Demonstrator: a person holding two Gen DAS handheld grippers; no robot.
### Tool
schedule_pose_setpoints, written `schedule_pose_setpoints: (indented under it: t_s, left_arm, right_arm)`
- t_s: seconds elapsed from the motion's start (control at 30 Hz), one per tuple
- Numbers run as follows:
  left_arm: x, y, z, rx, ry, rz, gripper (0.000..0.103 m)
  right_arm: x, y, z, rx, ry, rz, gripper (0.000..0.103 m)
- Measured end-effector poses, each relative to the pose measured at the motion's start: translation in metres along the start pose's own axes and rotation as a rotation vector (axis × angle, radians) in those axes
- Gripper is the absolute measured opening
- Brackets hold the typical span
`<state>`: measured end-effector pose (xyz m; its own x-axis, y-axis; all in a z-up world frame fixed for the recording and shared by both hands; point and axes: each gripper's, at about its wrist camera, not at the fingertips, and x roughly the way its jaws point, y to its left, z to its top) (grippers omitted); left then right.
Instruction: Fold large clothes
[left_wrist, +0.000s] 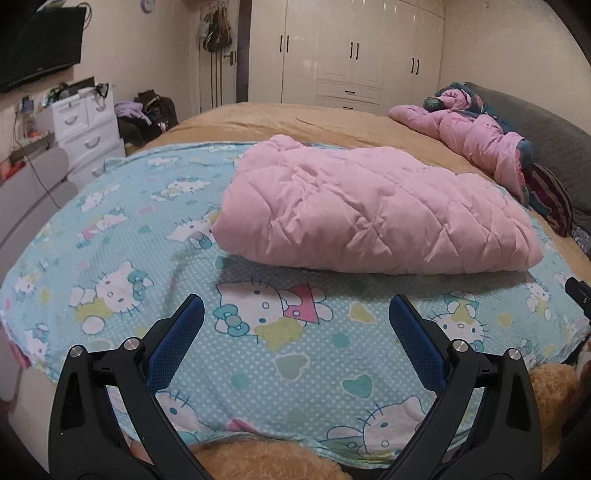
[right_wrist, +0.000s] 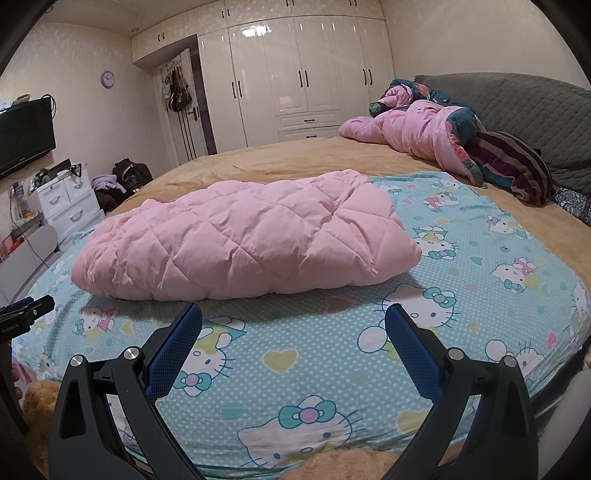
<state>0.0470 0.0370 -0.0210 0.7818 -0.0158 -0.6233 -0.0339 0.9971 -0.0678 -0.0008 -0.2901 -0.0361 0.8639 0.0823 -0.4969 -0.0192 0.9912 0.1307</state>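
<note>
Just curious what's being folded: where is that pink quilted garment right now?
The pink quilted garment lies folded on the cartoon-cat sheet on the bed, just beyond both open grippers, with neither touching it.

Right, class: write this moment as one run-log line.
garment: pink quilted jacket folded on cartoon-cat sheet | left hand-held gripper: open, empty | right hand-held gripper: open, empty

folded jacket (left_wrist: 373, 214) on sheet (left_wrist: 122, 229), quilt (left_wrist: 476, 129) behind
</note>
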Motion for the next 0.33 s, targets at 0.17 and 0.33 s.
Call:
schedule_pose_setpoints:
  t_s: [0.17, 0.33]
  left_arm:
    - [0.011, 0.023, 0.002, -0.069, 0.042, 0.002, 0.094]
    - [0.030, 0.099, 0.016, -0.162, 0.075, 0.104, 0.094]
  right_arm:
    - [-0.008, -0.029, 0.005, 0.099, -0.027, 0.005, 0.099]
    - [-0.027, -0.142, 0.002, 0.278, -0.025, -0.264, 0.099]
